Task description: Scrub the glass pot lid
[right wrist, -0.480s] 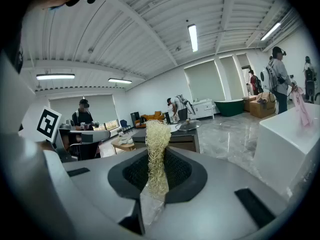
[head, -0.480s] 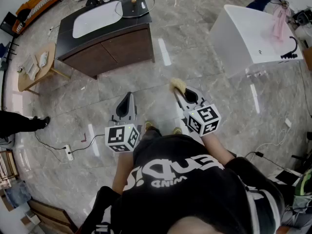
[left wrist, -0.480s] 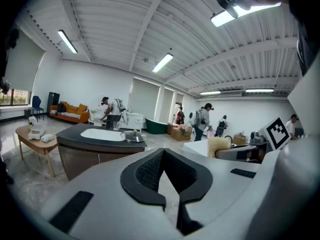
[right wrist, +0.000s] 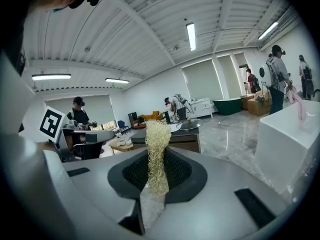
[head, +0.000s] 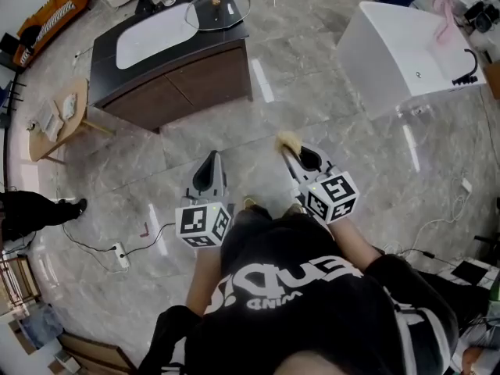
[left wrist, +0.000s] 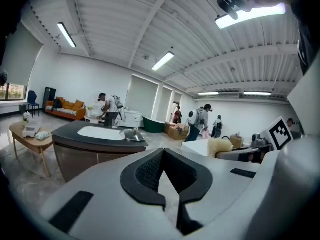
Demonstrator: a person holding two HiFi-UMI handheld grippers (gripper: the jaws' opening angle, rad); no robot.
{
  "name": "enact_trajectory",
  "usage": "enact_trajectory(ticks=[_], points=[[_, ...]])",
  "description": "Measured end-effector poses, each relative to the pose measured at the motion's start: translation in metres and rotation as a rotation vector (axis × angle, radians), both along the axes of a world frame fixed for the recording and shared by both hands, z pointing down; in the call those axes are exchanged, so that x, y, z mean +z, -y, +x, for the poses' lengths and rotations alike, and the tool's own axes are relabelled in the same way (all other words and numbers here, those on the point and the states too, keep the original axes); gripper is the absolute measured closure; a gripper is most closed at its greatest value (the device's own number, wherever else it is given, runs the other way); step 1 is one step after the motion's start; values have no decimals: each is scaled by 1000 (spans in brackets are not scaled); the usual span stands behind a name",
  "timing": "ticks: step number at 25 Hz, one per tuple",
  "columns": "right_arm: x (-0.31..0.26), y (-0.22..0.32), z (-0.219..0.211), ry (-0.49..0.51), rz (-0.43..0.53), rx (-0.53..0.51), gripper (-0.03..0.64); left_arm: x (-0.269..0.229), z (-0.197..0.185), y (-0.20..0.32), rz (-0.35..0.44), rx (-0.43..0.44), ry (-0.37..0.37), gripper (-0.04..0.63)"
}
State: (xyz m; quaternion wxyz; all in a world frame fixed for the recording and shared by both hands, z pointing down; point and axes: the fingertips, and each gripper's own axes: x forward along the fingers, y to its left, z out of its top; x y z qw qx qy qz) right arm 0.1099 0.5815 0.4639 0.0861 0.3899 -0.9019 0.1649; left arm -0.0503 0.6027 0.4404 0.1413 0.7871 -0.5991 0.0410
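The glass pot lid (head: 217, 8) lies on a dark counter (head: 168, 57) with a white sink, far across the floor from me. It also shows small in the left gripper view as the lid (left wrist: 134, 135) and in the right gripper view as the lid (right wrist: 189, 125). My right gripper (head: 293, 151) is shut on a yellow fibrous scrubber (head: 287, 141), which stands up between its jaws as the scrubber (right wrist: 157, 154). My left gripper (head: 209, 165) is shut with nothing in it, its black pads (left wrist: 150, 171) meeting. Both grippers are held at waist height and point toward the counter.
A white block-shaped unit (head: 406, 53) stands at the right. A small wooden table (head: 58, 116) and an orange sofa (head: 55, 18) are at the left. A power strip with cable (head: 119, 255) lies on the marble floor. Other people move about in the background.
Both grippers keep their pose and grip. The head view has drifted only slightly, and a bystander's foot at the left edge has shifted.
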Motion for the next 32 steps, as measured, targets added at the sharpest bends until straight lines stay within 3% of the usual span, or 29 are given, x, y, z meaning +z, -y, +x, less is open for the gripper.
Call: enact_trajectory(ticks=[7, 14, 32], points=[[-1, 8, -29, -12, 7, 82, 570, 0, -32, 18, 19, 77, -29, 581], [-8, 16, -51, -3, -1, 113, 569, -5, -58, 30, 15, 92, -37, 581], [2, 126, -56, 33, 0, 111, 570, 2, -59, 137, 18, 95, -41, 581]])
